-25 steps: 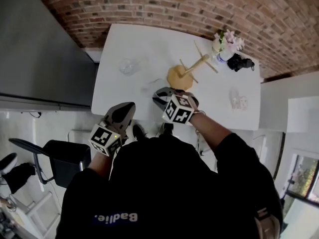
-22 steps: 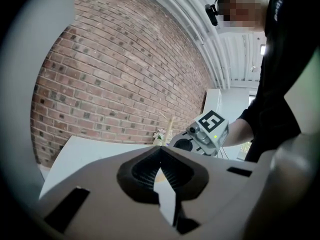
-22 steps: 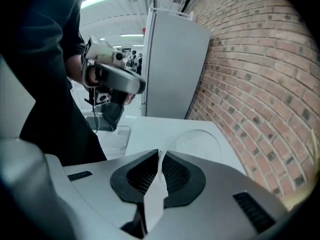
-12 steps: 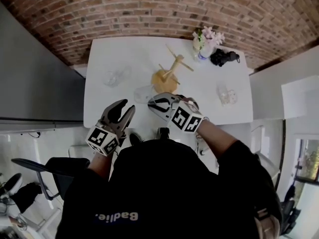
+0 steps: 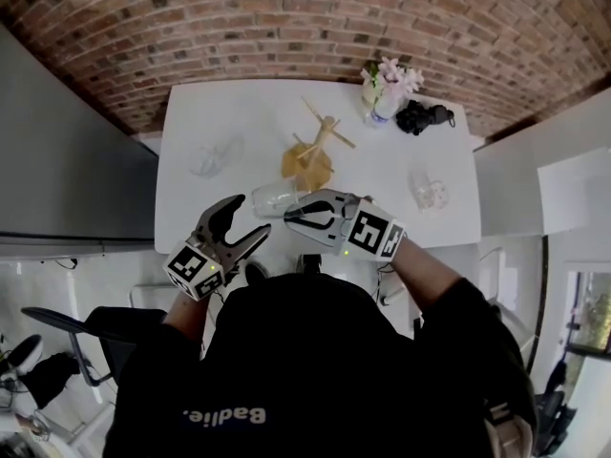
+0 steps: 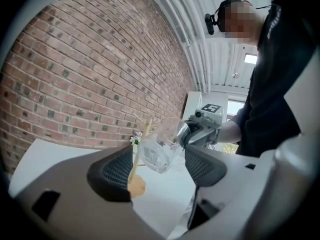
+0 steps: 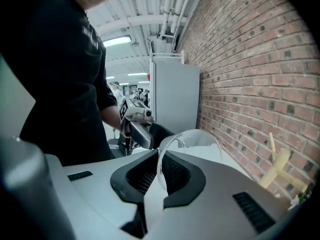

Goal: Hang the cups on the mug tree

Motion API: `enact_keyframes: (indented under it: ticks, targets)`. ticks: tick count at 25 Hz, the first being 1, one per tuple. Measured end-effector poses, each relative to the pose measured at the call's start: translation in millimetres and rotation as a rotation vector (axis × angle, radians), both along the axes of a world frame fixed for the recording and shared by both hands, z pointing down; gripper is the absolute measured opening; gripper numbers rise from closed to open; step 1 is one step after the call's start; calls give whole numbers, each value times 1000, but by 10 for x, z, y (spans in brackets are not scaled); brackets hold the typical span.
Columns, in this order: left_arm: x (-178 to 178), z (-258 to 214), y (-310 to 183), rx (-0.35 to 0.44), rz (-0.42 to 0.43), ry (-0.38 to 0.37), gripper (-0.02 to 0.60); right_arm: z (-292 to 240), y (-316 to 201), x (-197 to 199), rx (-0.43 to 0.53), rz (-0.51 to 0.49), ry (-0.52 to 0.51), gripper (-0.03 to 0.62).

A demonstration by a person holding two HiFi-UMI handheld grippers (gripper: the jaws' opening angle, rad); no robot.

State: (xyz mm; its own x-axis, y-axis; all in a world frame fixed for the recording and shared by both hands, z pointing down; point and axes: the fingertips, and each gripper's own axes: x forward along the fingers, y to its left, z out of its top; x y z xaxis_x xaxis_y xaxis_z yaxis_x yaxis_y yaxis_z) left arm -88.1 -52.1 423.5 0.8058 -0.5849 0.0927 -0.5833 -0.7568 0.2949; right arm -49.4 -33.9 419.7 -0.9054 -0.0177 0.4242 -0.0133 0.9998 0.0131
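Right gripper view shows the right hand-held gripper (image 7: pixel 160 176) pinching a clear cup (image 7: pixel 192 144) by its rim, apparently bound for the mug tree (image 7: pixel 277 166) ahead, while the left hand-held gripper (image 5: pixel 253 214), jaws just opened, grips nothing.

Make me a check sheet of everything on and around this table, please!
surface: white table, mostly bare.
job's things: wooden mug tree stands mid-table with nothing hung on it; held cup, clear, is gripped by its rim; left cup and right cup, also clear, sit on the table.
clutter: flowers in a vase and a small black object at the far edge.
grippers: right tongs are shut on the held cup; left tongs are open, have just been opening, and grip nothing.
cables: nothing seen.
surroundings: brick wall behind the table, grey cabinet to the left.
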Motion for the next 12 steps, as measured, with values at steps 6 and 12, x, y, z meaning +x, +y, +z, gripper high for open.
enact_keyframes:
  ticks: [6,12]
  targets:
    - [131,-28,-69,-23,37,35,341,-166,18,17,-101,-77,-128,44]
    - [212,-46,-122,-31,36,68,328,-141,-52,46,-220,-122,-227,44]
